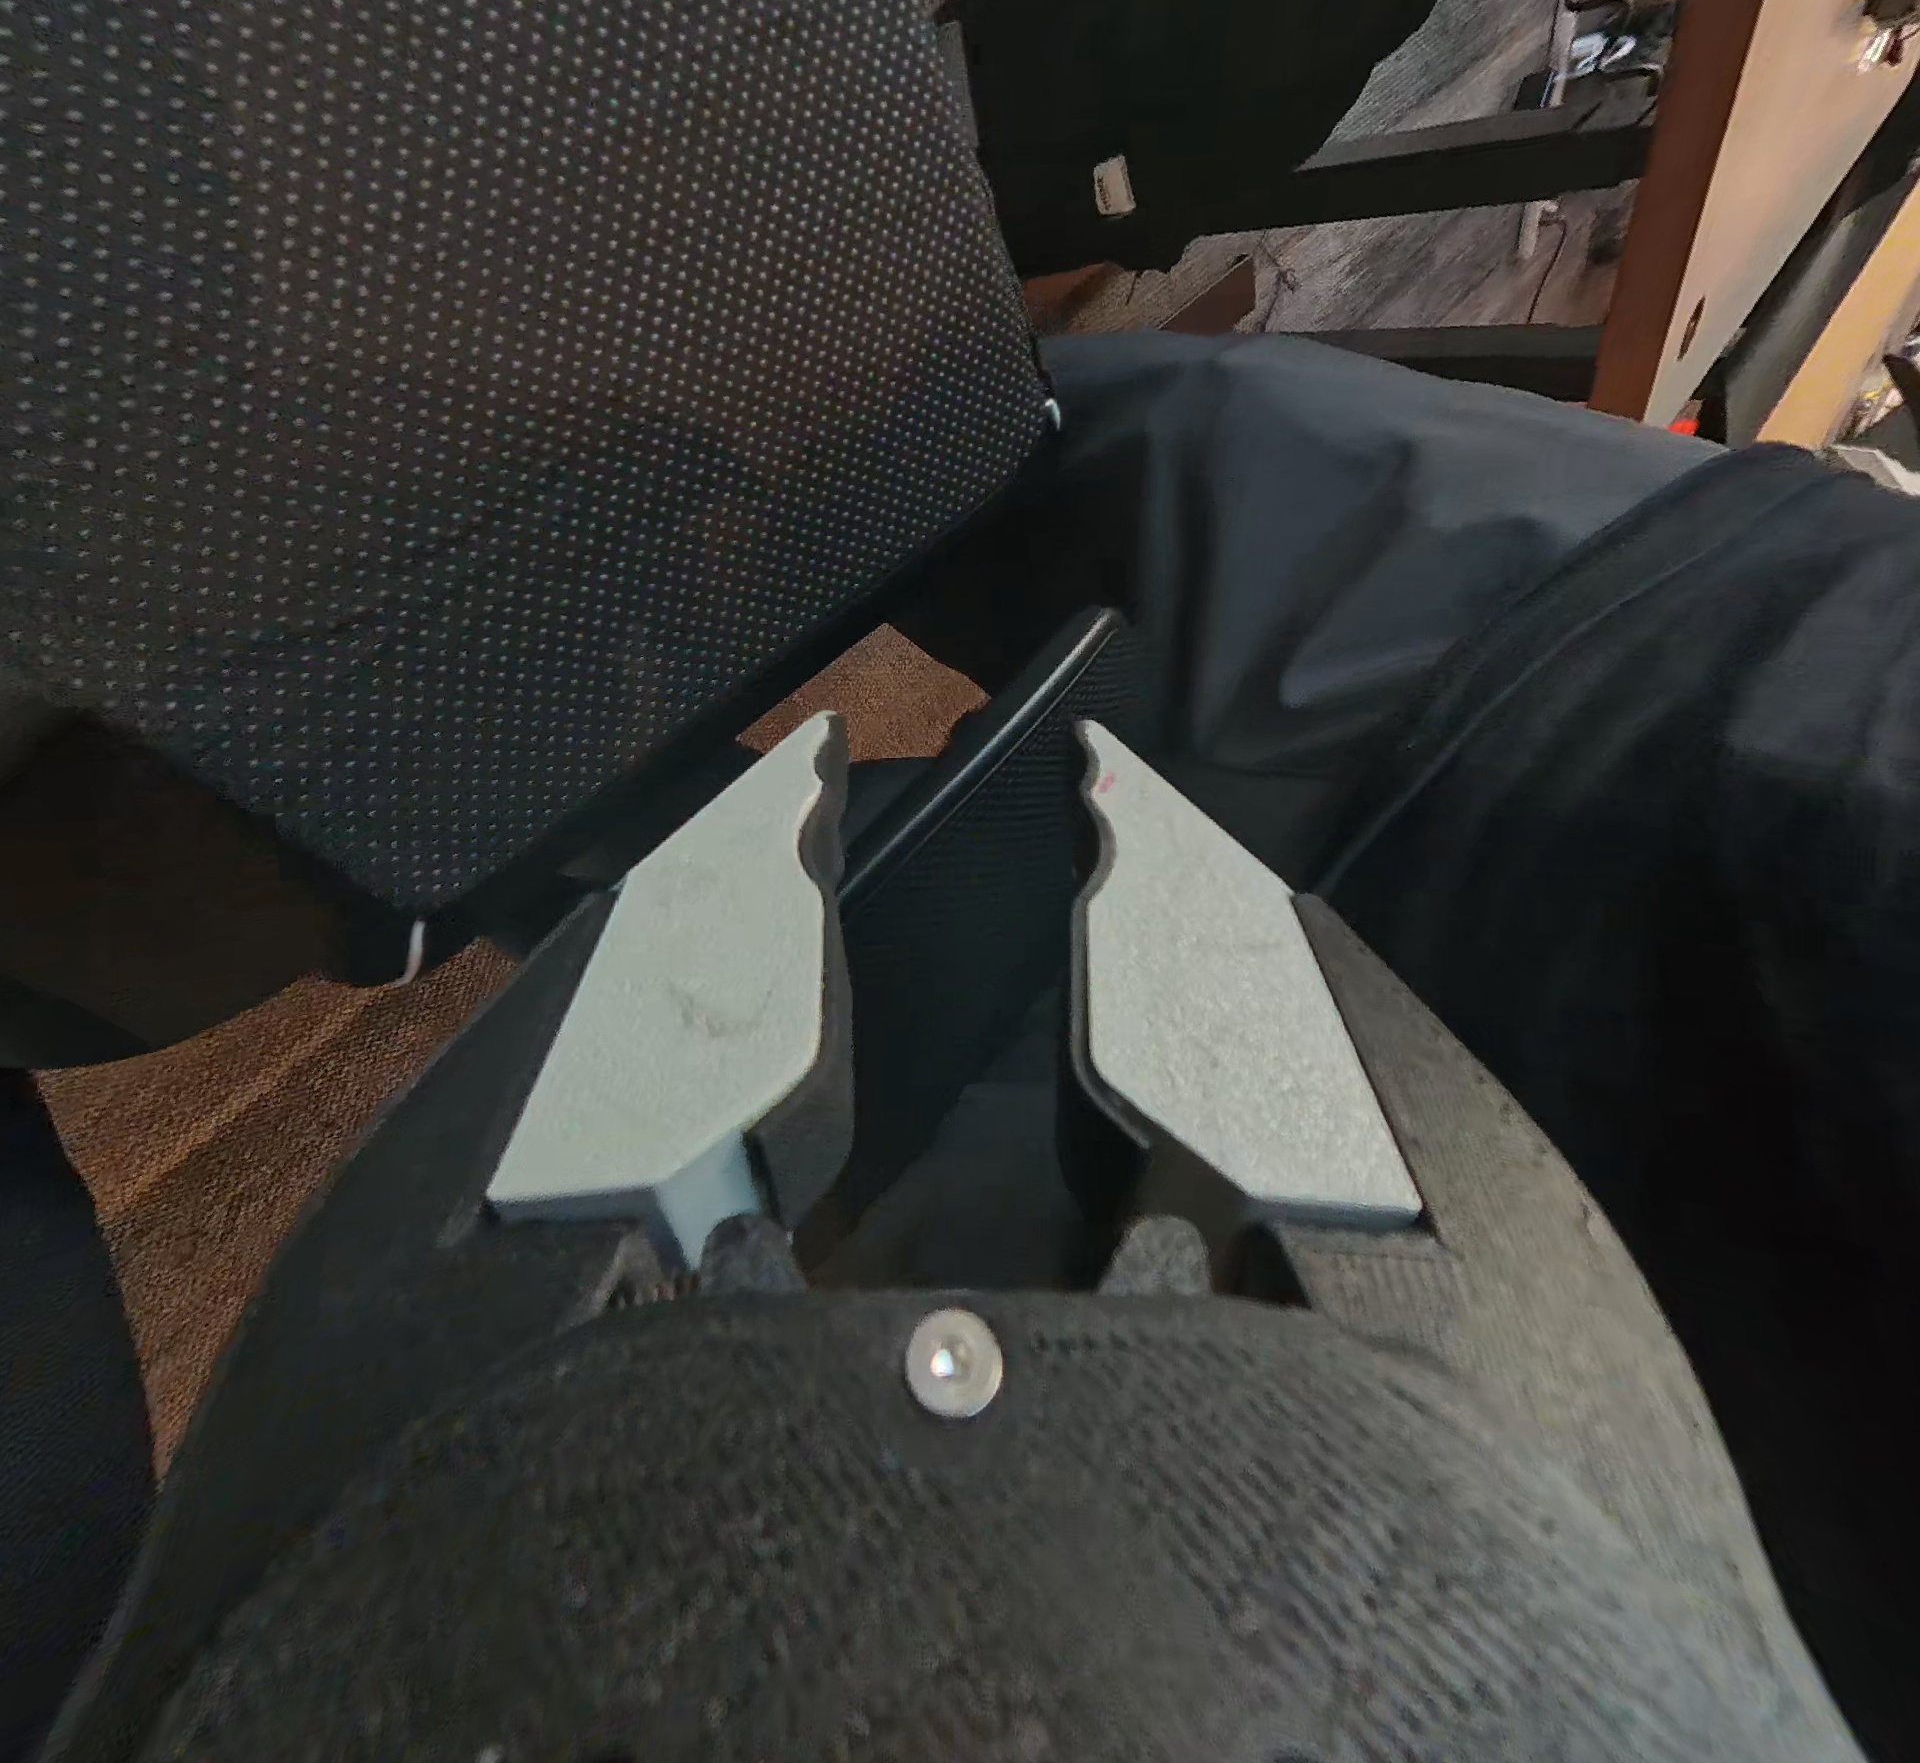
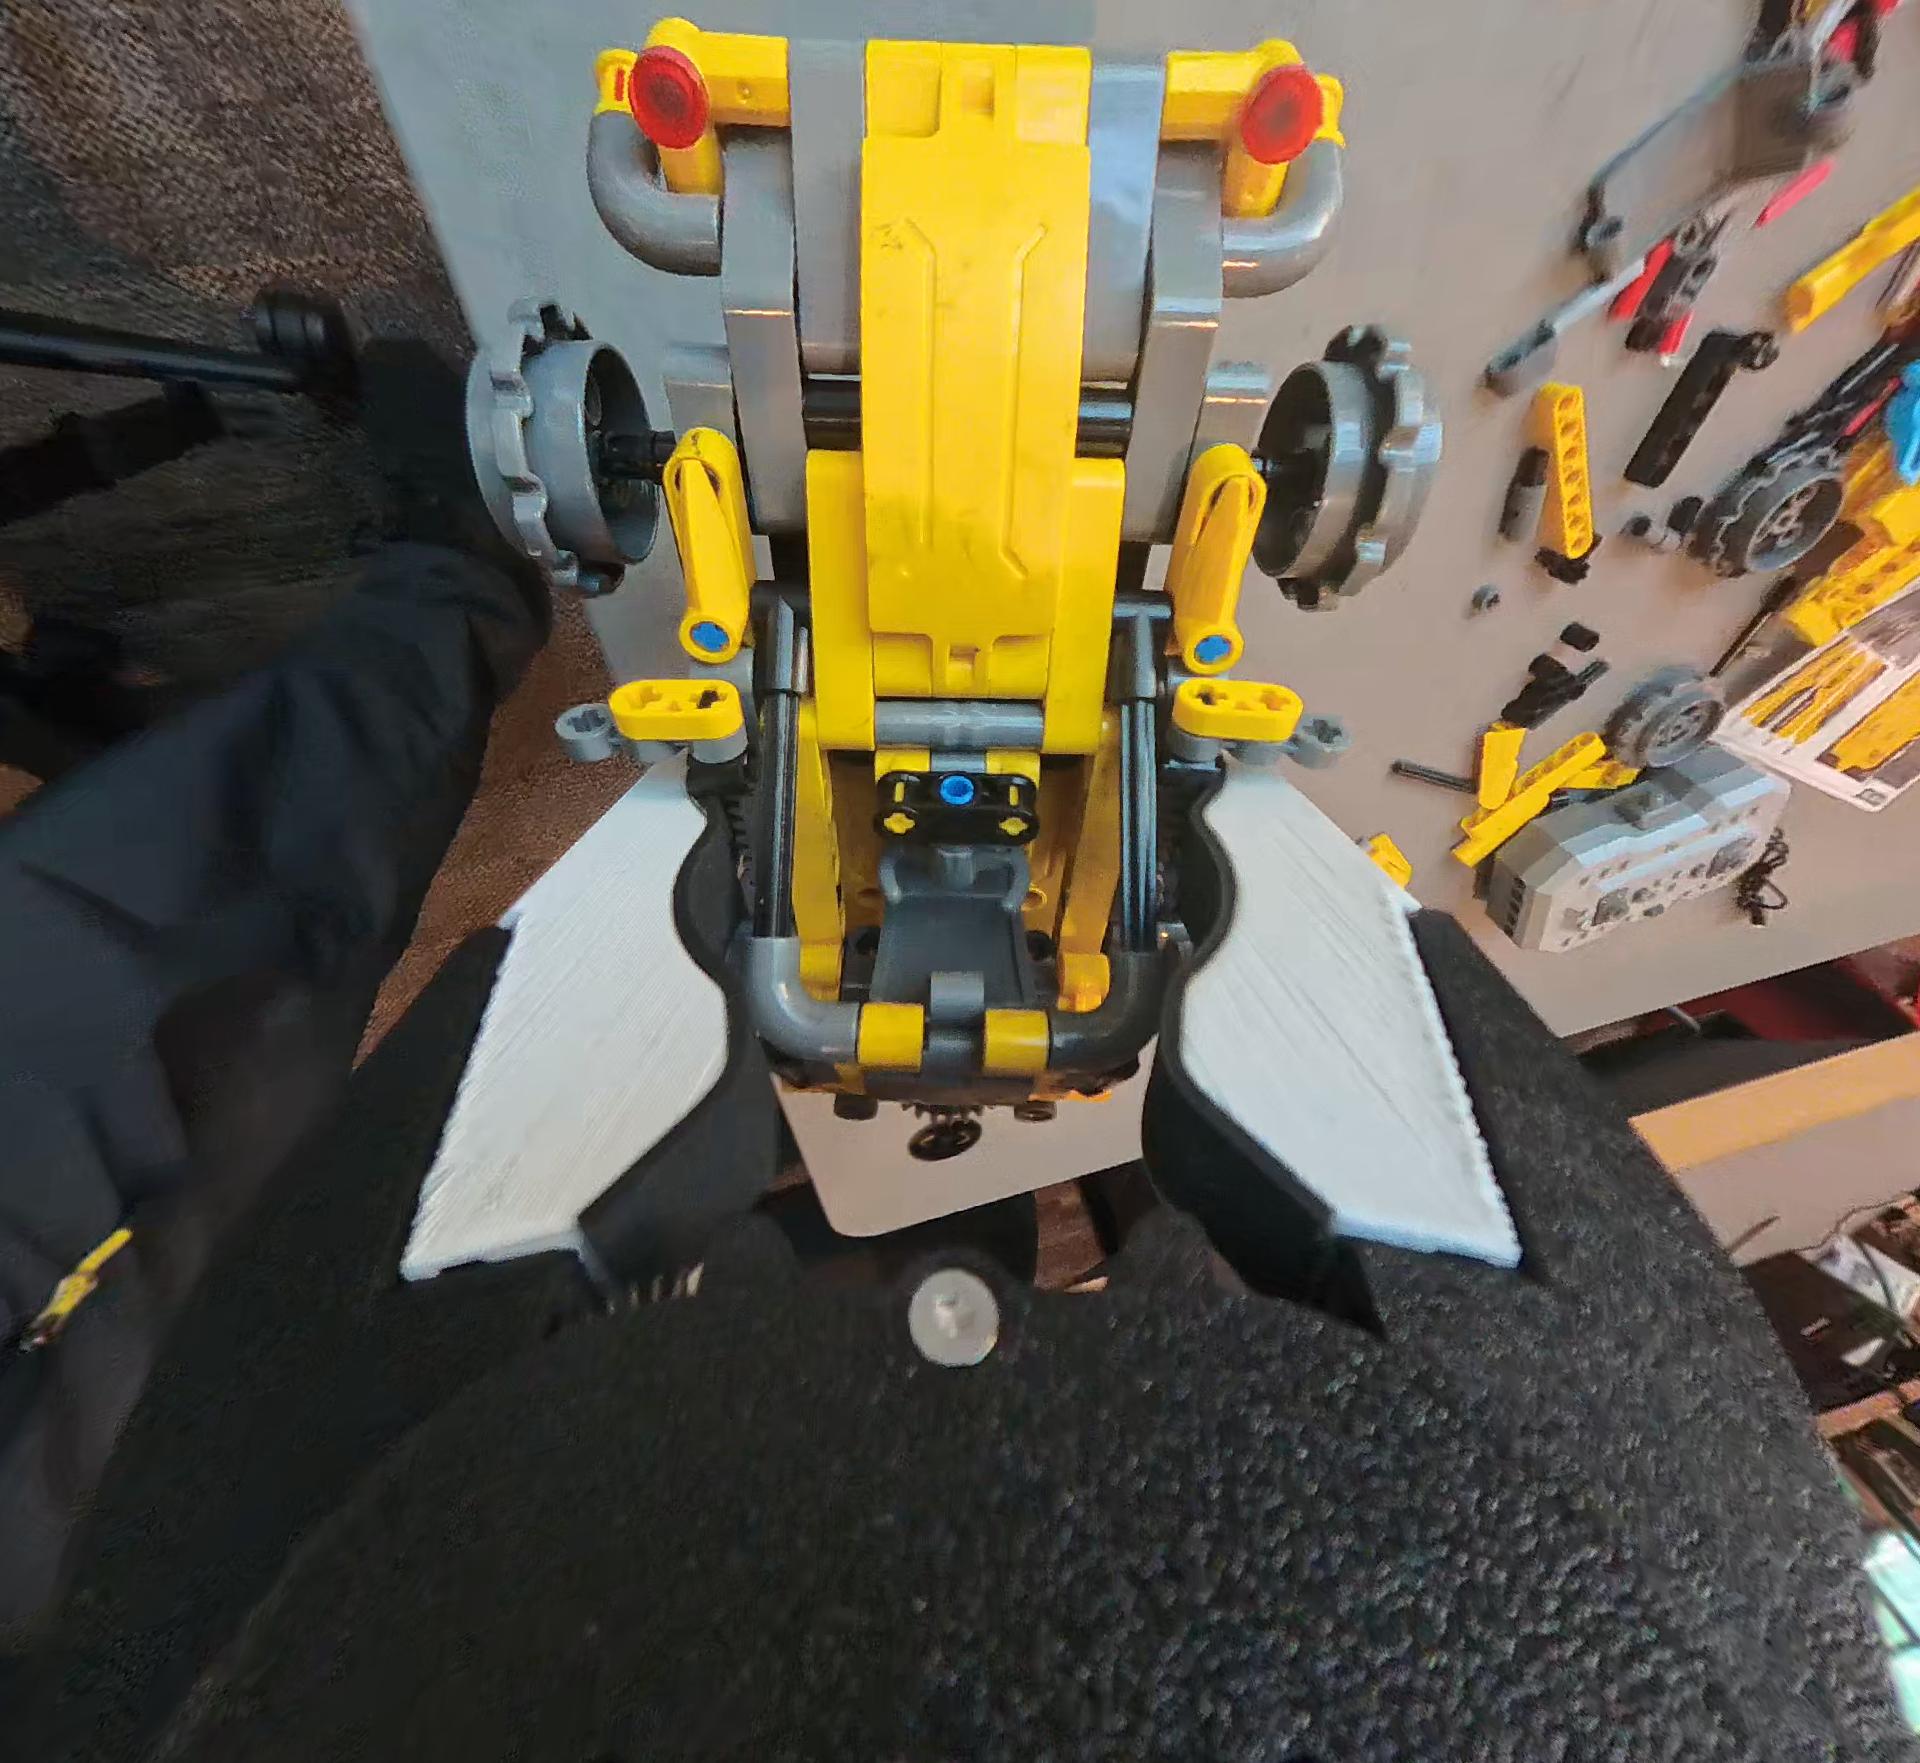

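Observation:
My right gripper [image 2: 956,809] is shut on a yellow and grey toy brick vehicle body [image 2: 977,425], with its white fingers [image 2: 582,1017] clamped on the near cab end. The body has two grey wheel hubs [image 2: 566,446] at its sides and two red round lights [image 2: 670,98] at its far end. It sits over the near corner of a grey table [image 2: 499,51]. My left gripper [image 1: 956,747] is open and empty. It points down past a black dotted chair seat [image 1: 468,311] toward dark clothing [image 1: 1558,674] and brown carpet [image 1: 260,1142].
Loose yellow, black and red brick parts [image 2: 1558,466], a grey battery box [image 2: 1631,840], a booklet [image 2: 1829,705] and a partly built wheeled model [image 2: 1787,508] lie on the table to the right. A person's dark sleeve [image 2: 208,830] is at the left. A wooden desk leg [image 1: 1704,103] stands far right. My hands' fingertips stand some 65 centimeters from each other. My right gripper's tips are some 25 centimeters from the partly built wheeled model [image 2: 1787,508].

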{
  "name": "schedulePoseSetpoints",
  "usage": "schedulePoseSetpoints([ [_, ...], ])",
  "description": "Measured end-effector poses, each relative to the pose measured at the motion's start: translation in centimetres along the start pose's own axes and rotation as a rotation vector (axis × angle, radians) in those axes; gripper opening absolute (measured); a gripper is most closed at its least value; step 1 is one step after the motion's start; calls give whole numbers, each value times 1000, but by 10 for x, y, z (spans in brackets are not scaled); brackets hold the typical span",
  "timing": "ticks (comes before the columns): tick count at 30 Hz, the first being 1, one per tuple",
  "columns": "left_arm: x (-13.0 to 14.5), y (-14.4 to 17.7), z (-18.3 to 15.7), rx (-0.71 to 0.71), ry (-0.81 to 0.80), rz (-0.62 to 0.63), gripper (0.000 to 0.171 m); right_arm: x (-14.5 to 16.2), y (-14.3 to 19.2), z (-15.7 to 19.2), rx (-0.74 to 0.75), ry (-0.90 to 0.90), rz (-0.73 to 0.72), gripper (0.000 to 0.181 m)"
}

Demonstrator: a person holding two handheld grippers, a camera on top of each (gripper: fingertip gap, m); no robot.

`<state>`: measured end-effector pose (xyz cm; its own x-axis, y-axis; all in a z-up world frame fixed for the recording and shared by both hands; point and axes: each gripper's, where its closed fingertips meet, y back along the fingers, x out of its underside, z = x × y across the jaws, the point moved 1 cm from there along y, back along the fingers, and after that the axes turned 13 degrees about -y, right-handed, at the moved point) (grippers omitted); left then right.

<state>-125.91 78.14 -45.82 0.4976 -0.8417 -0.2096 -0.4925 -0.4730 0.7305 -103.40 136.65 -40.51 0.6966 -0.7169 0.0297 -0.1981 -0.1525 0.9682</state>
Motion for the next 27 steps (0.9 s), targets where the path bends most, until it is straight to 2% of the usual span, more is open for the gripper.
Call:
schedulePoseSetpoints([
  [4, -14, -11, -15, -8, -26, 49, 39, 10, -26, -25, -33, -25, 62, 84],
  [8, -25, -20, -30, -5, -55, 90, 38, 18, -46, -35, -66, -32, 118, 84],
  [15, -17, -31, -43, 8, -122, 176, 37, 18, -51, -35, -145, -37, 160, 85],
  [20, -8, -30, -43, 1, -163, 186, 37, 15, -30, -35, -107, 7, 68, 77],
  [22, -5, -28, -40, -4, -170, 180, 37, 16, -17, -36, -83, 39, 38, 80],
  [25, -2, -25, -36, -8, -172, 155, 37, 10, 13, -31, -54, 66, -44, 80],
  [27, -1, -23, -30, -23, -178, 140, 38, 2, 45, -15, -52, 58, -135, 78],
])
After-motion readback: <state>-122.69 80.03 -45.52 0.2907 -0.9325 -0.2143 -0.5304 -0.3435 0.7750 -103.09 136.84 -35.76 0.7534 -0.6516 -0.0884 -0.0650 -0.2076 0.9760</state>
